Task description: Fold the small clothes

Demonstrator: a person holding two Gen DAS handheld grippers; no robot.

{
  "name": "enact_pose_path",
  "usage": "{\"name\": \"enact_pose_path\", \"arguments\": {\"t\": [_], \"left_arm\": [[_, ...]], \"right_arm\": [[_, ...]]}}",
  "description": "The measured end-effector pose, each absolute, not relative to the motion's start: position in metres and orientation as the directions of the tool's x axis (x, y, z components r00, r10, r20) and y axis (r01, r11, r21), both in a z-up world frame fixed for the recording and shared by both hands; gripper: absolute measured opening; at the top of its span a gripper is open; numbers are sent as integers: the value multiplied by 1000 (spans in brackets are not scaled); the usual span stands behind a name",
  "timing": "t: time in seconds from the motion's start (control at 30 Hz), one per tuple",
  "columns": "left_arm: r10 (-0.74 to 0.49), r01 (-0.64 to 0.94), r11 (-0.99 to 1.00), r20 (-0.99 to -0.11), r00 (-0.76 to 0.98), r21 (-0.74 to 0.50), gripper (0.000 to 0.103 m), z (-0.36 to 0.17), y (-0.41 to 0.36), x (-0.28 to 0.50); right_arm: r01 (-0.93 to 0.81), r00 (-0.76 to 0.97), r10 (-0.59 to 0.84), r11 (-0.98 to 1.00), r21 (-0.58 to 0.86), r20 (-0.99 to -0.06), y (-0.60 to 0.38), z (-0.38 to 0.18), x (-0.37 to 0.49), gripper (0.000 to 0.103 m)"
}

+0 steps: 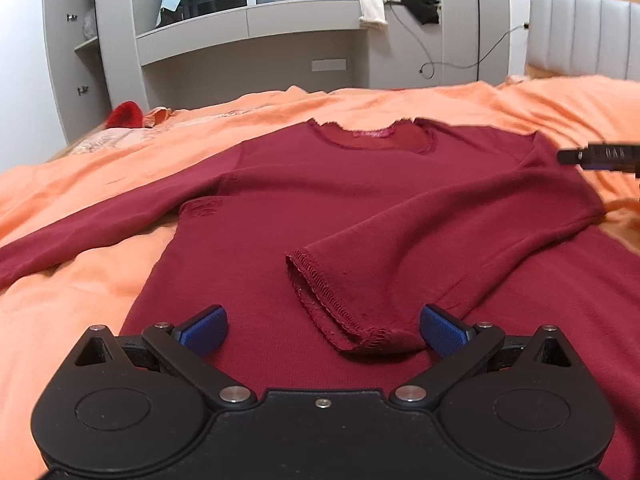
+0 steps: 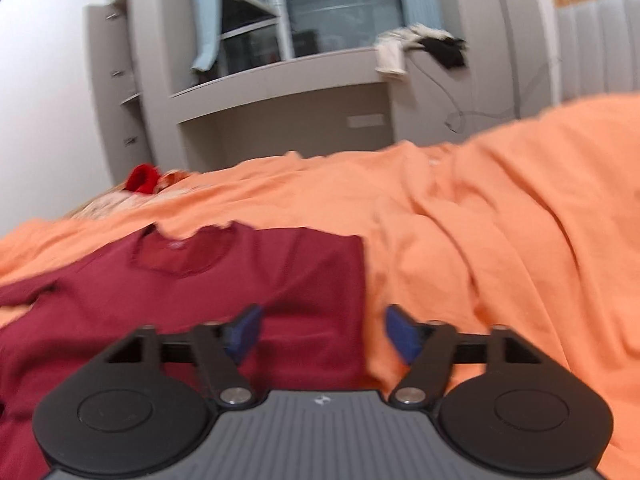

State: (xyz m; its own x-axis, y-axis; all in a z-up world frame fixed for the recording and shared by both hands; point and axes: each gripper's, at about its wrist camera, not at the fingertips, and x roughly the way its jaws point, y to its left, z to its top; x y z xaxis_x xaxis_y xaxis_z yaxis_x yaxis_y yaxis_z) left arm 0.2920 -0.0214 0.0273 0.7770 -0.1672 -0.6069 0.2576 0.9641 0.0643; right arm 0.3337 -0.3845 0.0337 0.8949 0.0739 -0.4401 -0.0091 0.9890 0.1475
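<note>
left gripper (image 1: 323,330) open, sleeve cuff (image 1: 340,312) between

I can read almost nothing. Far right of my left jaws, the other gripper's black finger (image 1: 596,155) carries pale marks too blurred to make out. Behind my right jaws, the grey housing (image 2: 320,432) shows a small white emblem, no letters.

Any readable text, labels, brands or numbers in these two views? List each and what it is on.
Right tool, seen from the left wrist view: pale markings on its black side, too blurred to read.
Maroon shirt neck label: too small to read.
Right tool body: a small pale emblem, no letters.
Nothing else legible.
</note>
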Motion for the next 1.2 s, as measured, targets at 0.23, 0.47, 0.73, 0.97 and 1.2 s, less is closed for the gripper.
{"name": "enact_pose_path", "arguments": {"t": [0.23, 0.47, 0.73, 0.97, 1.2], "left_arm": [[-143, 153, 988, -569, 810, -30, 102, 39, 7, 295], [-100, 76, 995, -562, 821, -66, 102, 43, 21, 298], [-86, 38, 995, -567, 819, -95, 102, 44, 30, 301], [-79, 43, 996, -567, 820, -77, 102, 43, 27, 301], [-99, 60, 994, -562, 821, -88, 102, 44, 22, 299]], "right_arm": [[-182, 886, 131, 980, -76, -444, -327, 35, 302, 100], [-502, 799, 389, 851, -155, -458, -279, 40, 288, 82], [-586, 760, 396, 761, -278, -516, -243, 24, 297, 28], [-653, 728, 414, 662, -368, -546, -237, 17, 278, 6], [-674, 706, 408, 640, -370, -579, -242, 15, 273, 10]]}}
